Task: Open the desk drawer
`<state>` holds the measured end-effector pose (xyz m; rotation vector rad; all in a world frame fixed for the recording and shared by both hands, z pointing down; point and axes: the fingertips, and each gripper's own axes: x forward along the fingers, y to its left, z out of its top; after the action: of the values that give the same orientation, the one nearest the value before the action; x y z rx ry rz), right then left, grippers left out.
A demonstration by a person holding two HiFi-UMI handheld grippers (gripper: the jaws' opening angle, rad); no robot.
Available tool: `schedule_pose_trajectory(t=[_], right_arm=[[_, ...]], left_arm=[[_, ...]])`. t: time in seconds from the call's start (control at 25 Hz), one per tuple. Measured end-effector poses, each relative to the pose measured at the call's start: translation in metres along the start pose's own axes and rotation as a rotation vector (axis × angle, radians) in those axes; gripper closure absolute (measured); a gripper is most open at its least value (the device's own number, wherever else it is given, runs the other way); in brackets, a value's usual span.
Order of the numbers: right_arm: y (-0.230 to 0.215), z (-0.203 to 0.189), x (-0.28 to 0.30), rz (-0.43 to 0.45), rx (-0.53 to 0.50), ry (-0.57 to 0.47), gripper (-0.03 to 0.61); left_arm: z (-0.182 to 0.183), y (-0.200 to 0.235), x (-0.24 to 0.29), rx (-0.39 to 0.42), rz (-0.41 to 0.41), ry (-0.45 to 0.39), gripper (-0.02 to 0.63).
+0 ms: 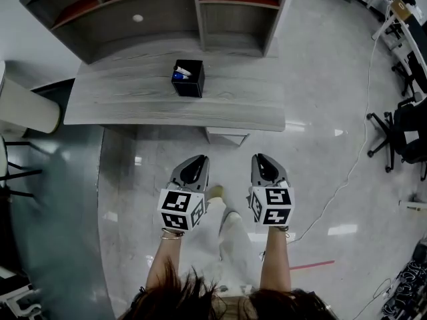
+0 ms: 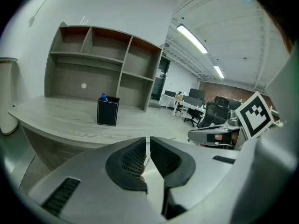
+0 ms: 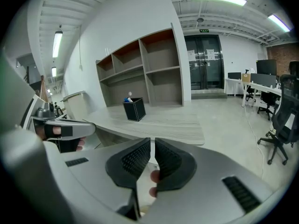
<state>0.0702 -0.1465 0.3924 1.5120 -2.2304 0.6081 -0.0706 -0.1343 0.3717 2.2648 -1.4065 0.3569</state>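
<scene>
A grey wooden desk (image 1: pixel 127 102) stands ahead of me, with a small drawer (image 1: pixel 227 137) showing under its front edge near the right end. A black pen holder (image 1: pixel 188 79) stands on the desktop, and it also shows as the pen holder (image 2: pixel 107 112) and the pen holder (image 3: pixel 134 109). My left gripper (image 1: pixel 198 160) and right gripper (image 1: pixel 261 159) hang side by side over the floor, short of the desk and apart from the drawer. The left gripper (image 2: pixel 147 141) is shut with nothing in it. The right gripper (image 3: pixel 153 141) is shut and empty too.
An open shelf unit (image 1: pixel 167 9) sits along the desk's back. Black office chairs (image 1: pixel 403 135) stand at the right, and a white cable (image 1: pixel 347 172) runs across the shiny floor. A pale rounded object (image 1: pixel 27 109) stands left of the desk.
</scene>
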Motion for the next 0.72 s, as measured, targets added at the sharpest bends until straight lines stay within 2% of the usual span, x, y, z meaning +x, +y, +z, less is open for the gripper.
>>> schedule_pose_trajectory(t=[0.36, 0.72], right_arm=[[-0.016, -0.012, 0.031, -0.060, 0.035, 0.023, 0.554], [-0.028, -0.028, 0.058, -0.088, 0.047, 0.054, 0.554]], left_arm=[[-0.012, 0.018, 0.024, 0.013, -0.016, 0.027, 0.601], [-0.028, 0.036, 0.050, 0.015, 0.003, 0.049, 0.600]])
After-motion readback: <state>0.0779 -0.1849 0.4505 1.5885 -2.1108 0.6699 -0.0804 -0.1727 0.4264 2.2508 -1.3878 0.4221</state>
